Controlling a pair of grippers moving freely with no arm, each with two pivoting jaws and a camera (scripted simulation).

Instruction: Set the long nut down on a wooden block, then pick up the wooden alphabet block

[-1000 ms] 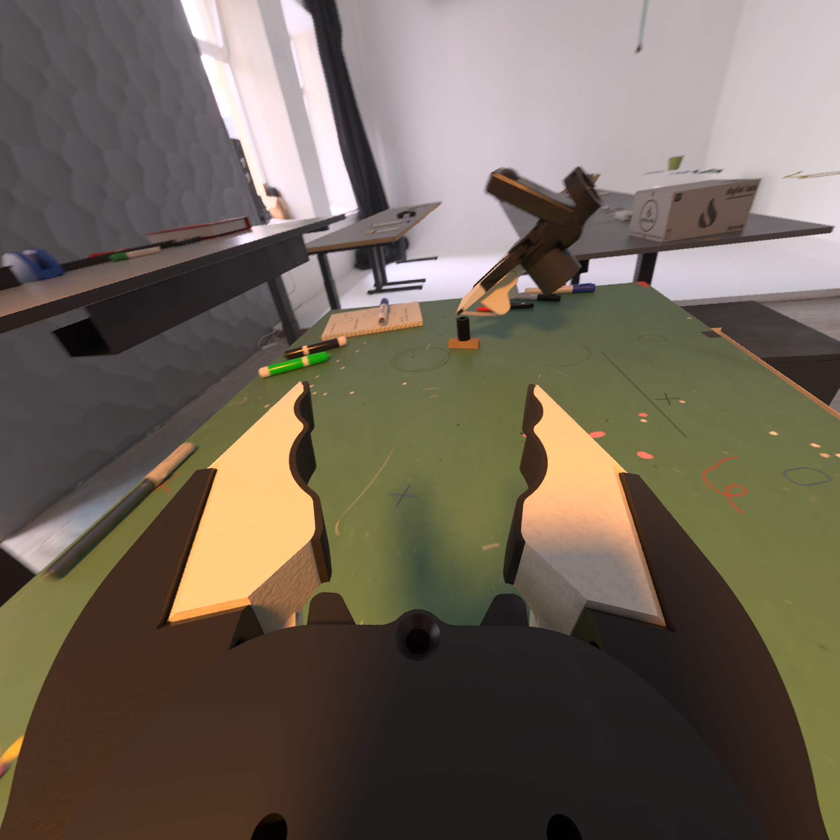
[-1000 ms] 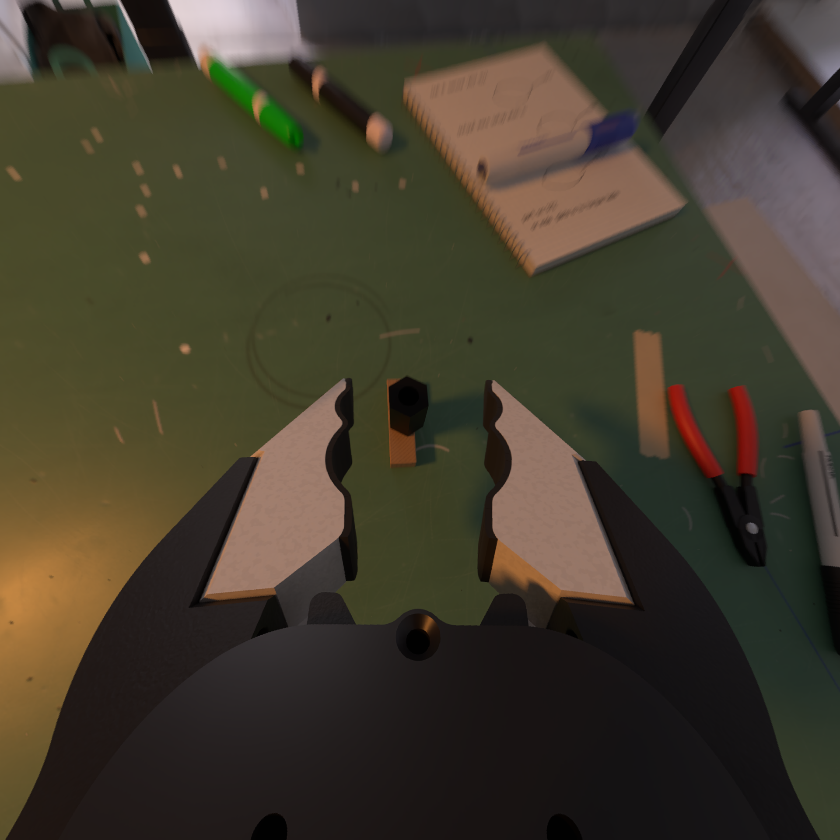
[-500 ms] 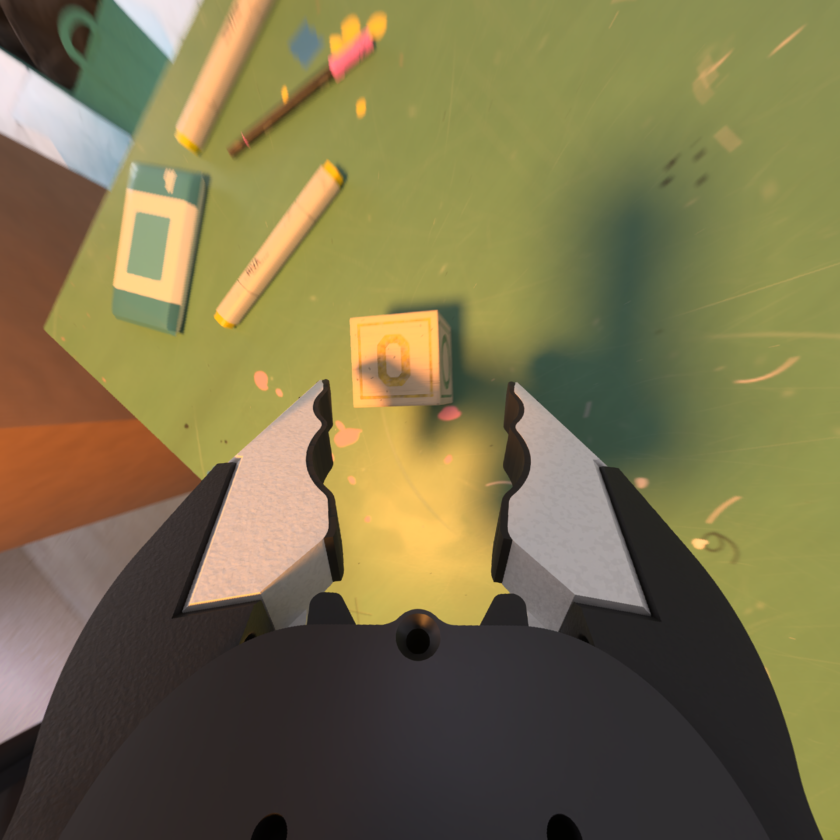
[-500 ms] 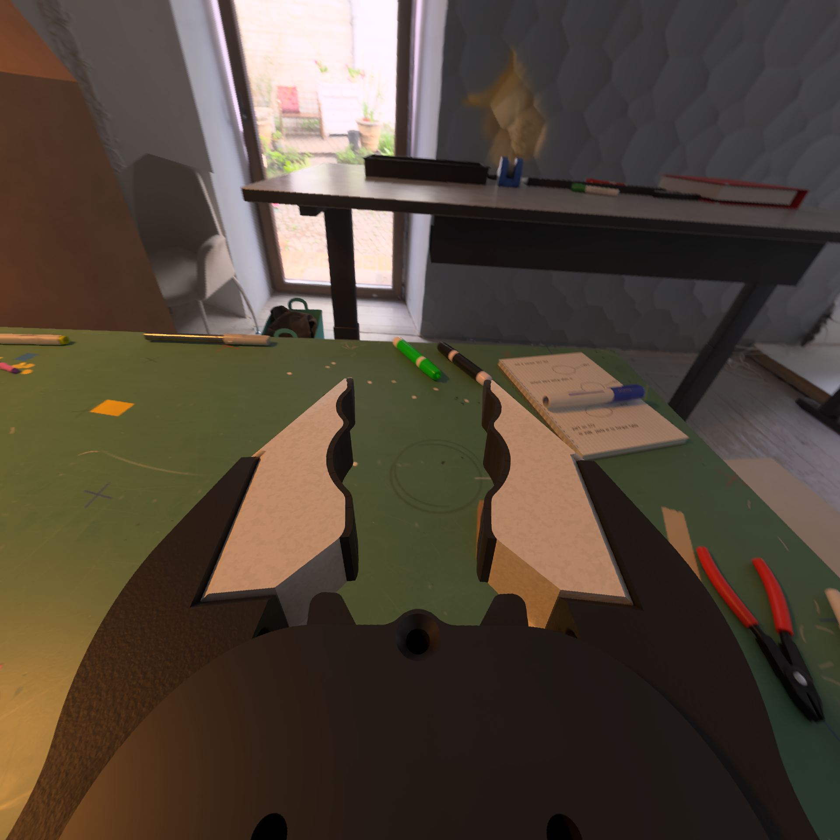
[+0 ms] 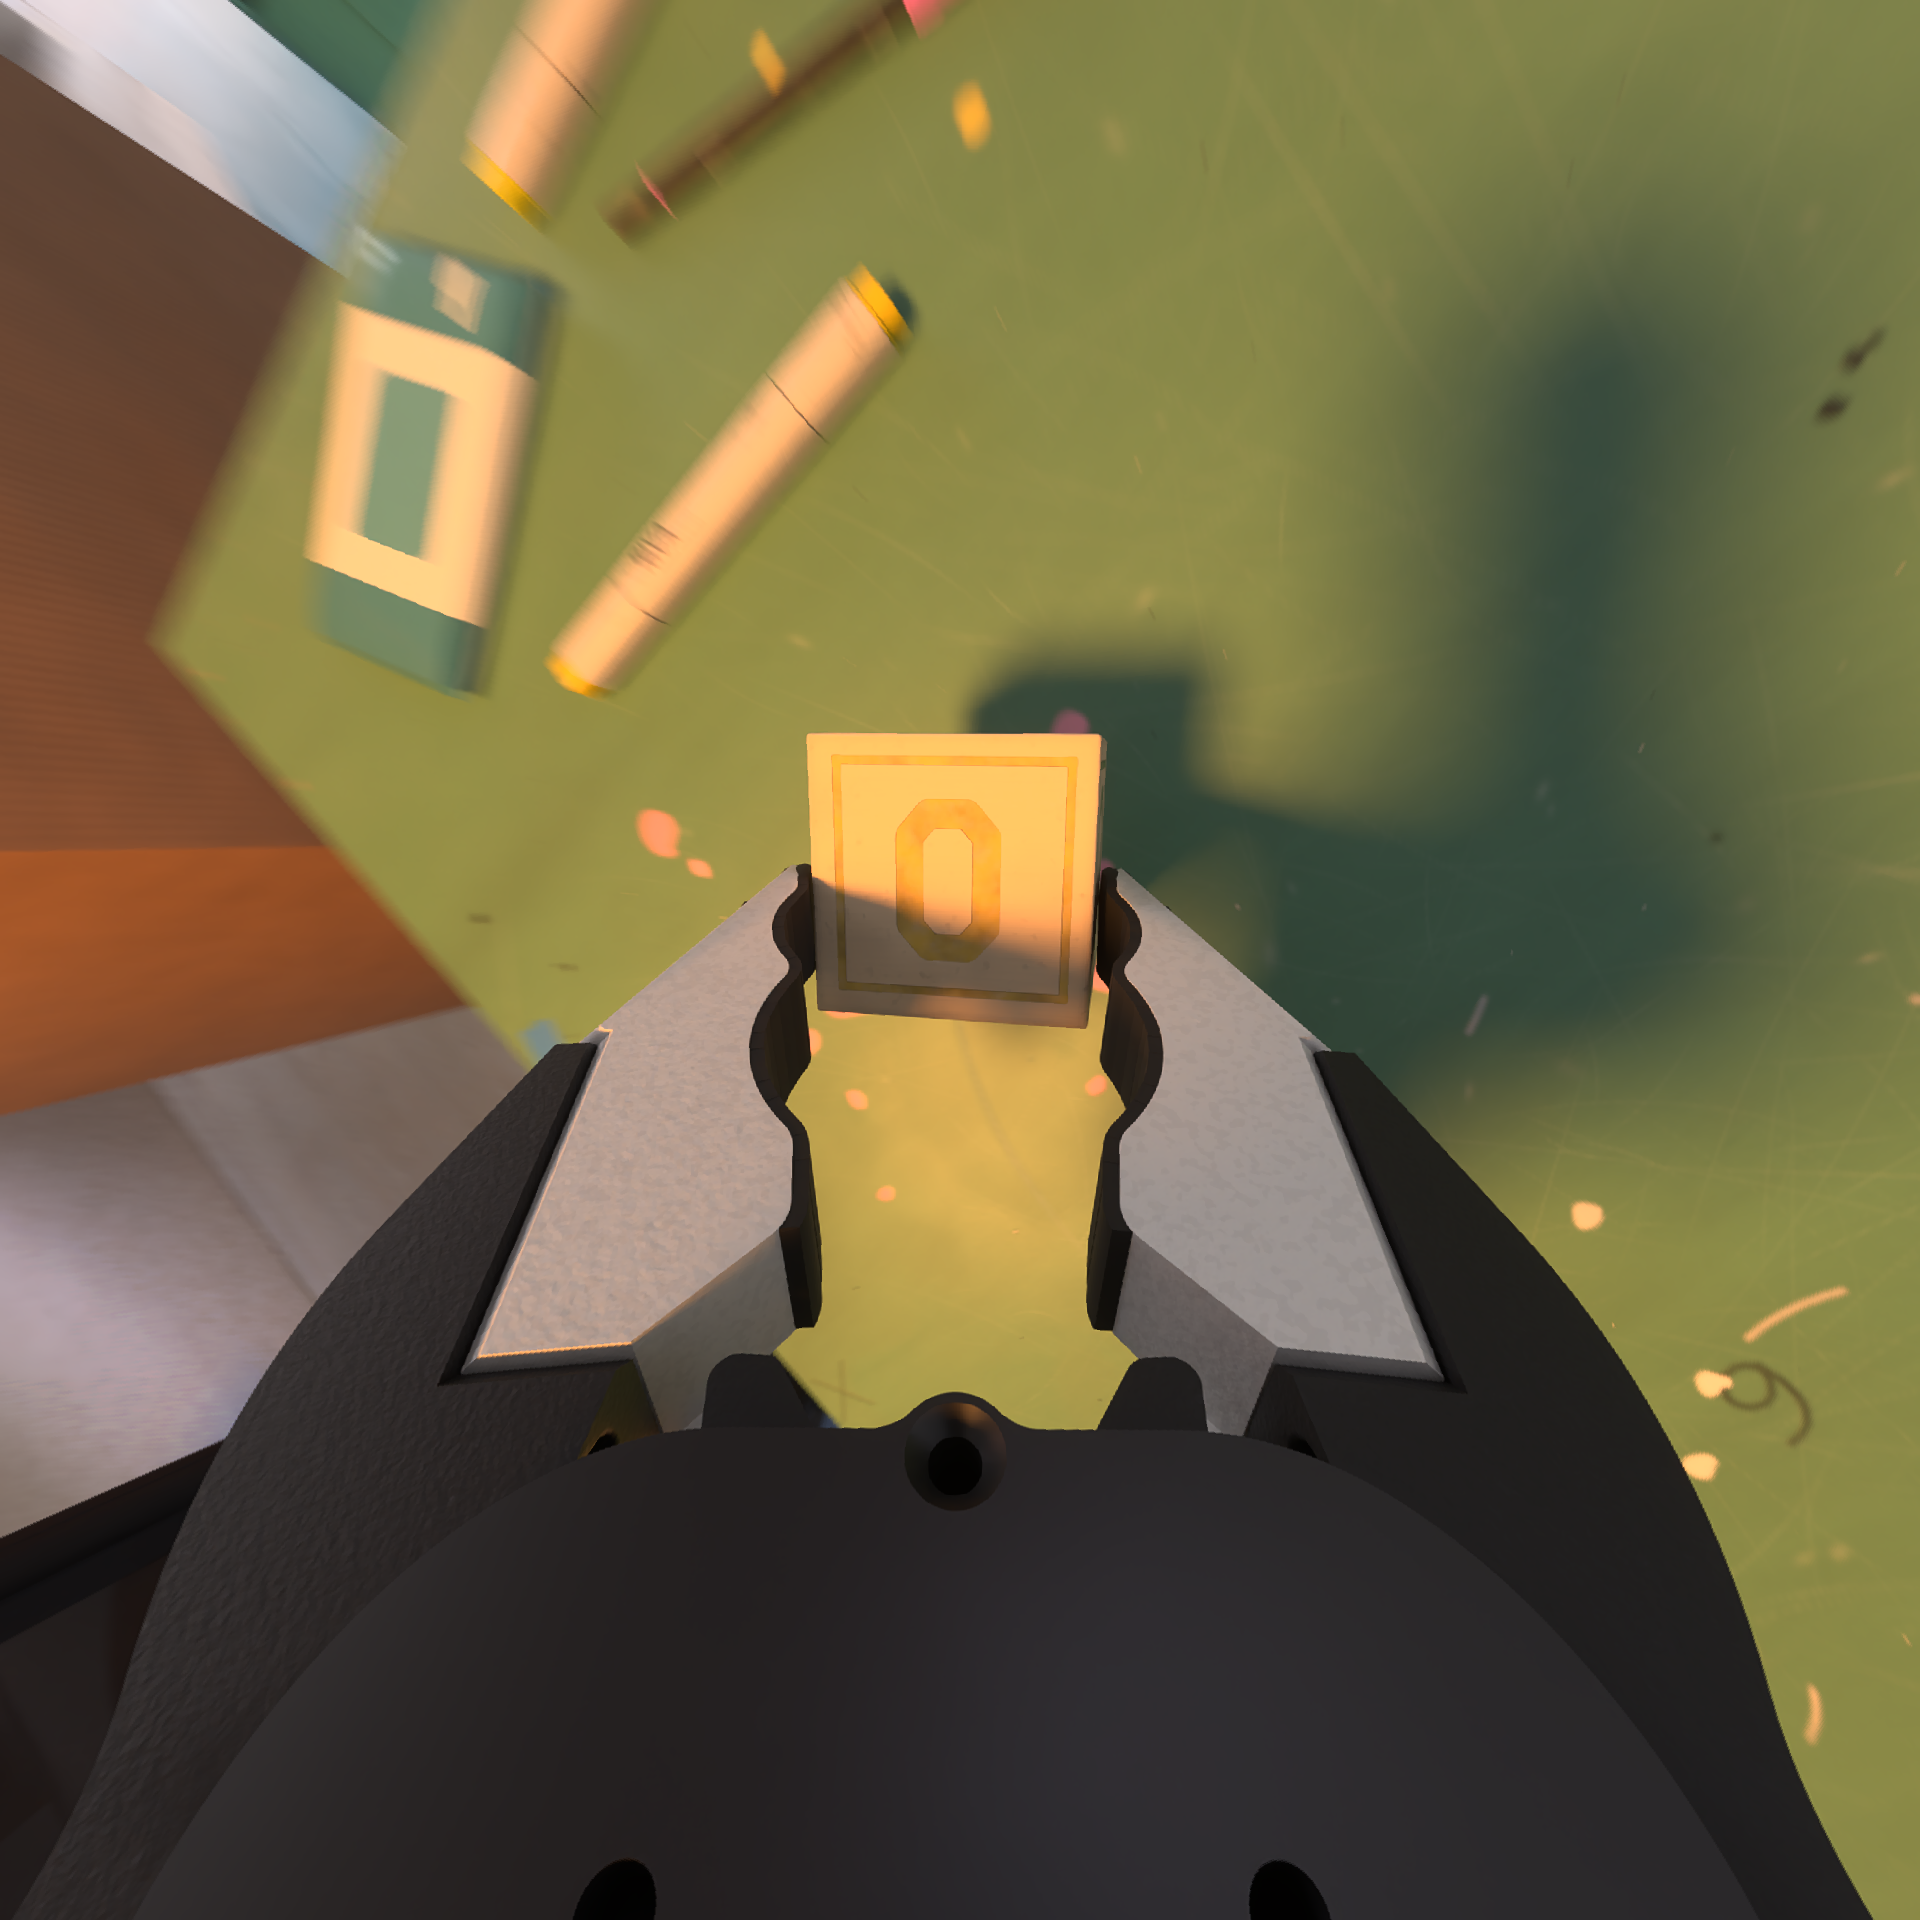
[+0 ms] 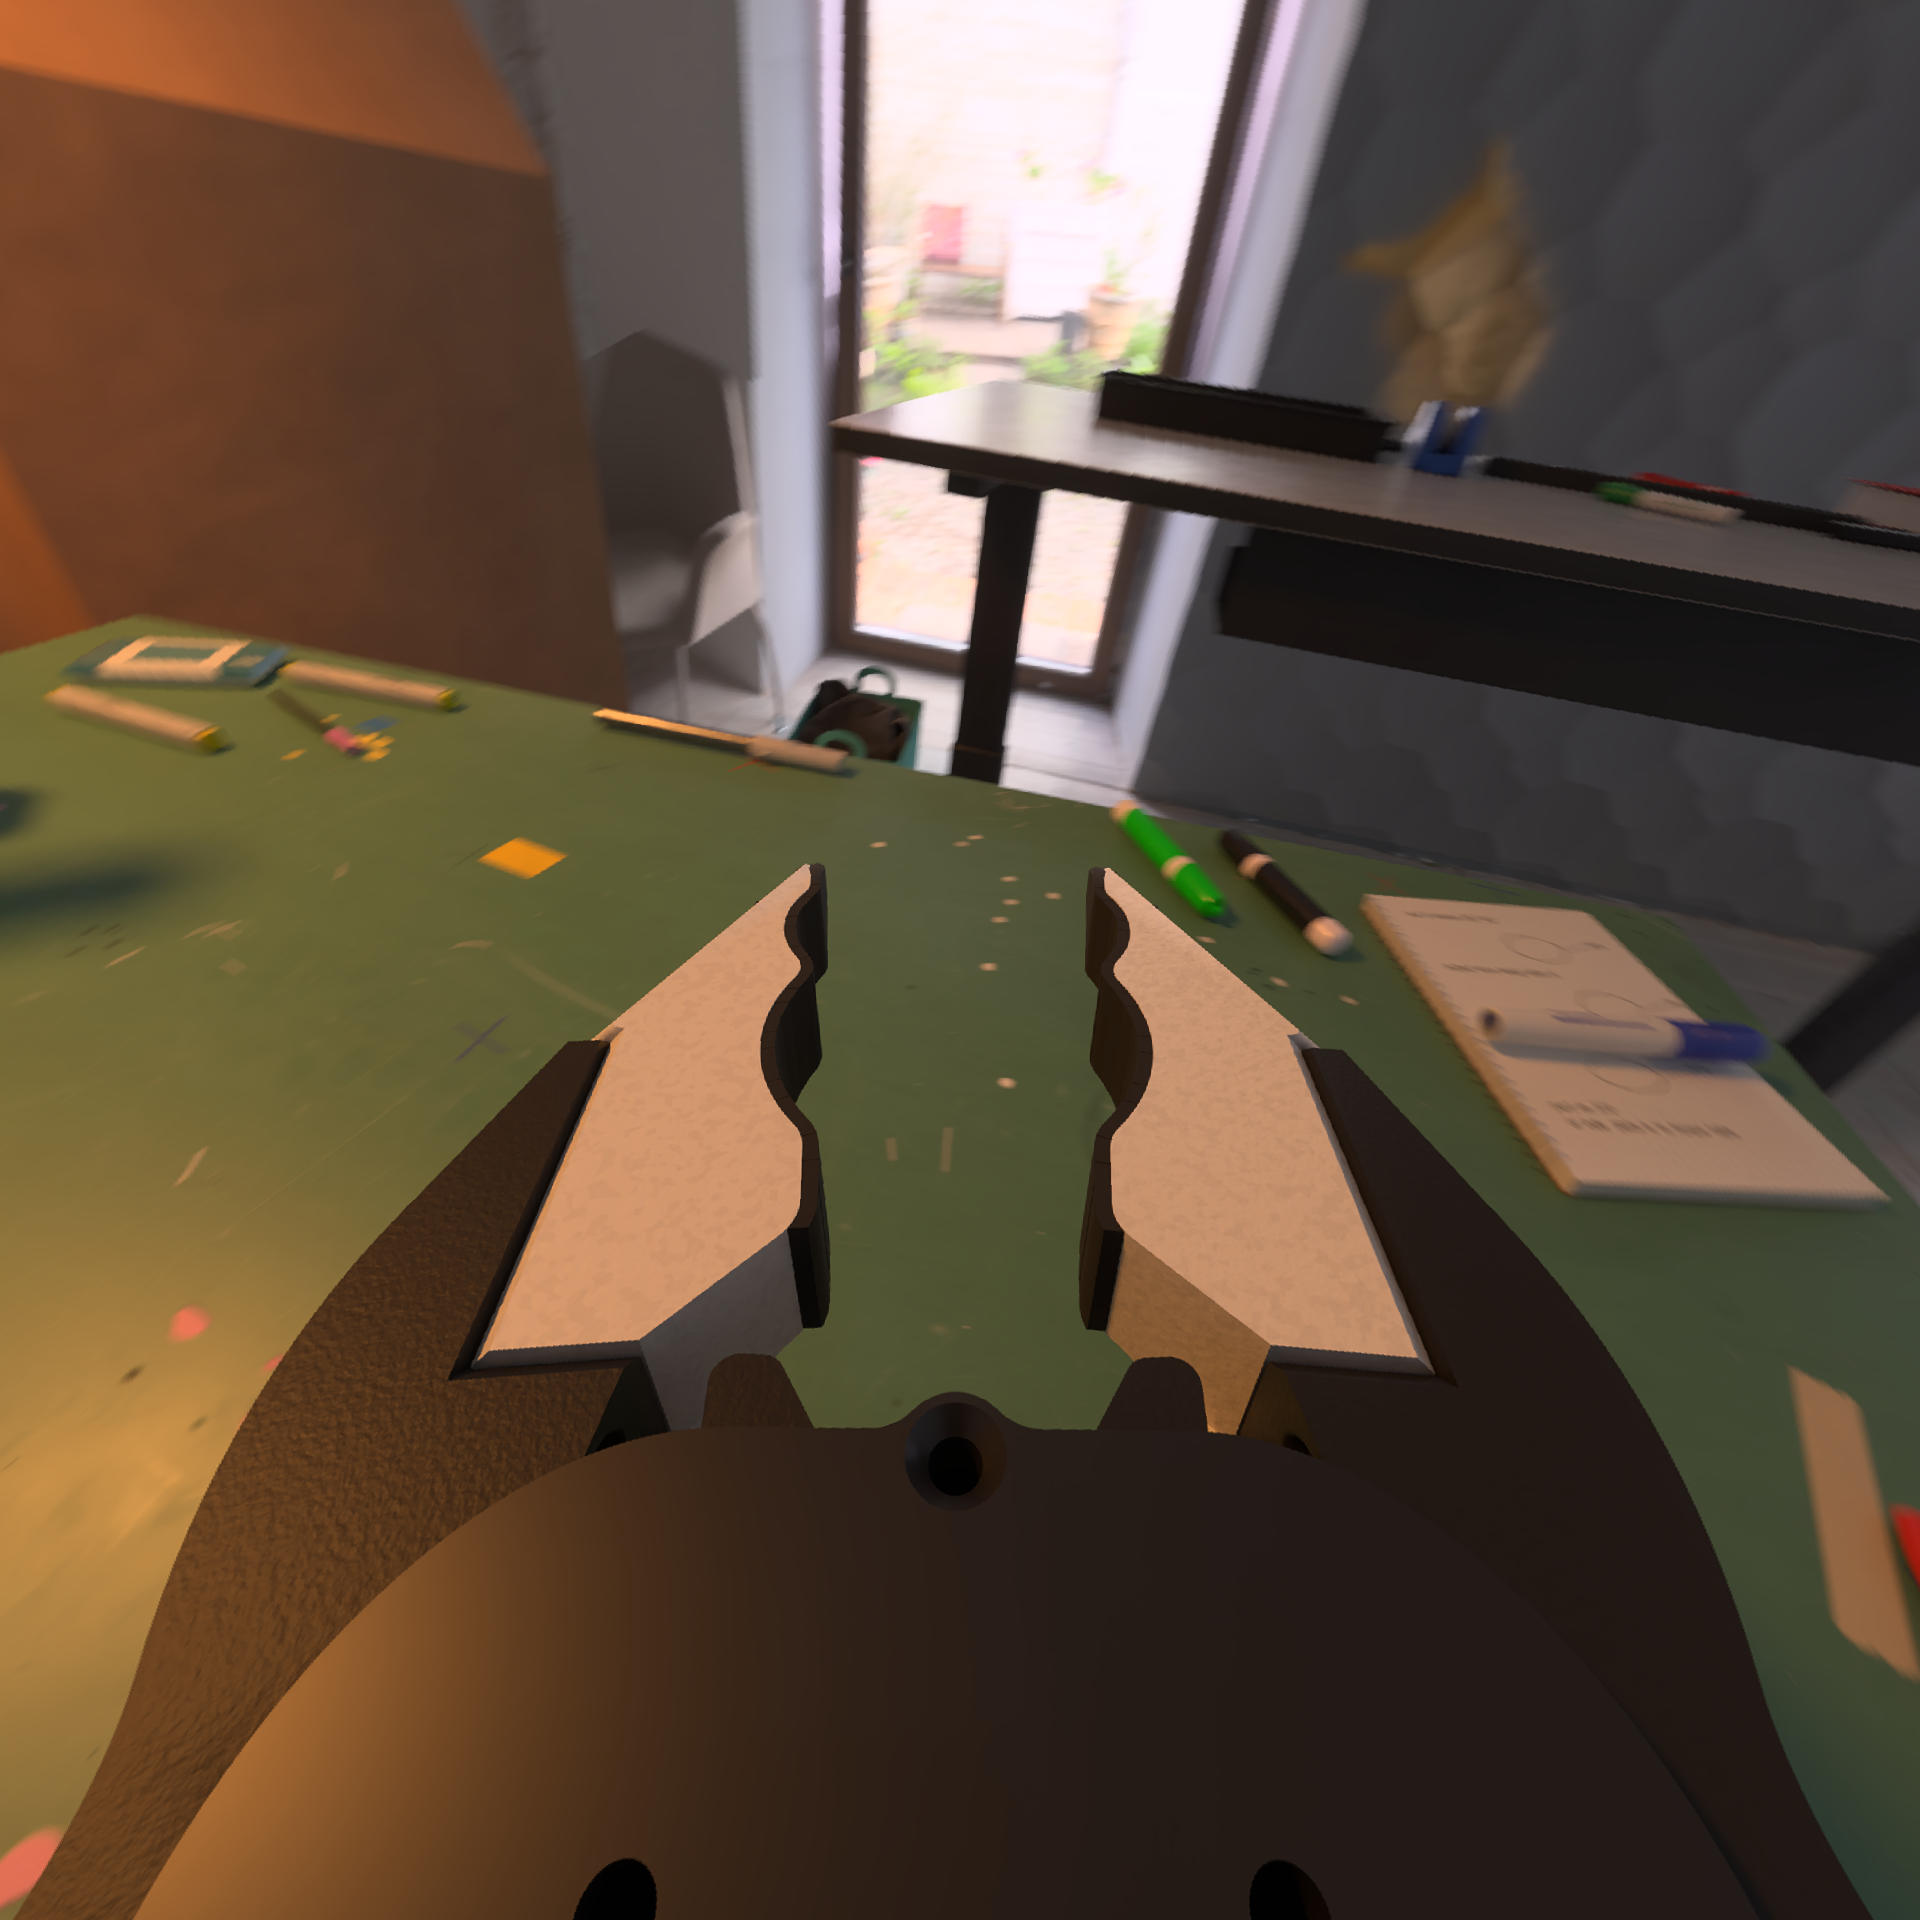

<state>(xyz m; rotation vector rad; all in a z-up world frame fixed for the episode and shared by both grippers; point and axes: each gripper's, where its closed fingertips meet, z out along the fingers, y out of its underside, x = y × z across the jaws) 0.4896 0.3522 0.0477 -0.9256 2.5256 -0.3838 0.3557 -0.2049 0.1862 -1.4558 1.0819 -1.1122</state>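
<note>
While left gripper (image 5: 954,883) clamps alphabet block (image 5: 951,878) — right gripper (image 6: 956,883) agape, empty.

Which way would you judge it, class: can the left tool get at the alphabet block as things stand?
Probably yes. The left tool already has the block between its fingertips, which look pressed to its two sides. Nothing stands between them, and the marker lies well clear beyond.
</note>
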